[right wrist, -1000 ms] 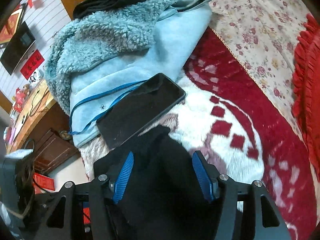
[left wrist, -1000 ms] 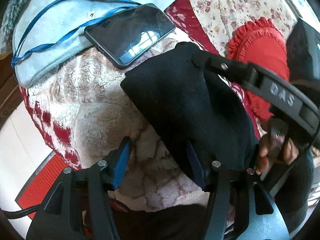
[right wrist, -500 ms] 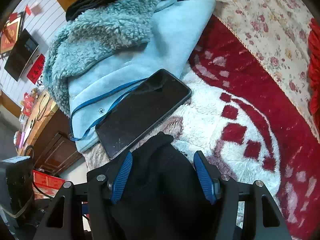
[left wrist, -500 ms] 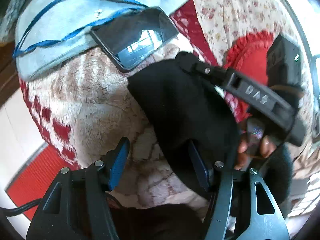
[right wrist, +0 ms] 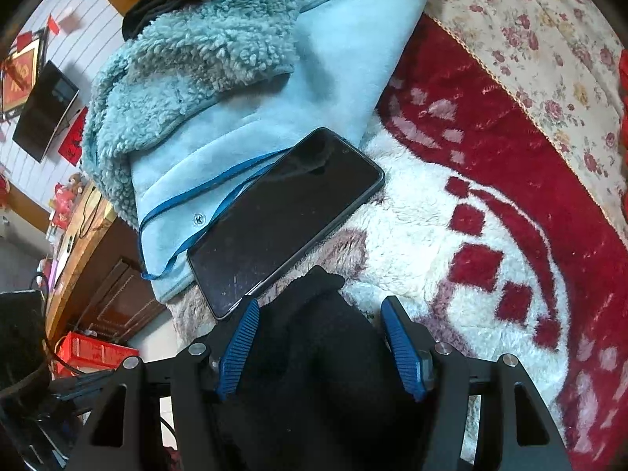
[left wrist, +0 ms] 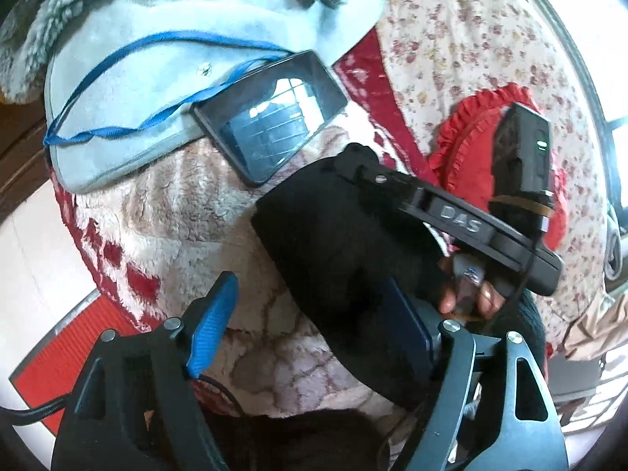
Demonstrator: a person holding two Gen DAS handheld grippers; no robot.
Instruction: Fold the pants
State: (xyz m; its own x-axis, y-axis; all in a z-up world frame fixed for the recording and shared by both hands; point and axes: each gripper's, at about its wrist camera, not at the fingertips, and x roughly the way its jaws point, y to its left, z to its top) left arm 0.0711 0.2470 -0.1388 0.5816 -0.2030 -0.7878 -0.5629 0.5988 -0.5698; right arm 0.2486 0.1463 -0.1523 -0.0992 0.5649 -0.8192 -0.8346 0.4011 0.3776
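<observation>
Both open: left gripper point(left wrist: 314, 322) straddling an edge of the black pants point(left wrist: 345, 243), right gripper point(right wrist: 320, 337) around them, beside phone point(right wrist: 286, 216).

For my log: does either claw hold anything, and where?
Left claw: open, holding nothing. Pants lie in the right claw by a corner; grip cannot be told.

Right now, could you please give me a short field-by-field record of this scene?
surface: red and white fleece blanket
garment: black pants, bunched between both tools
left tool: open, right finger against the pants
right tool: open, black fabric between its fingers
phone: screen up, partly on the light blue jacket
lanyard: blue cord lying across the jacket
beyond: floral sheet
</observation>
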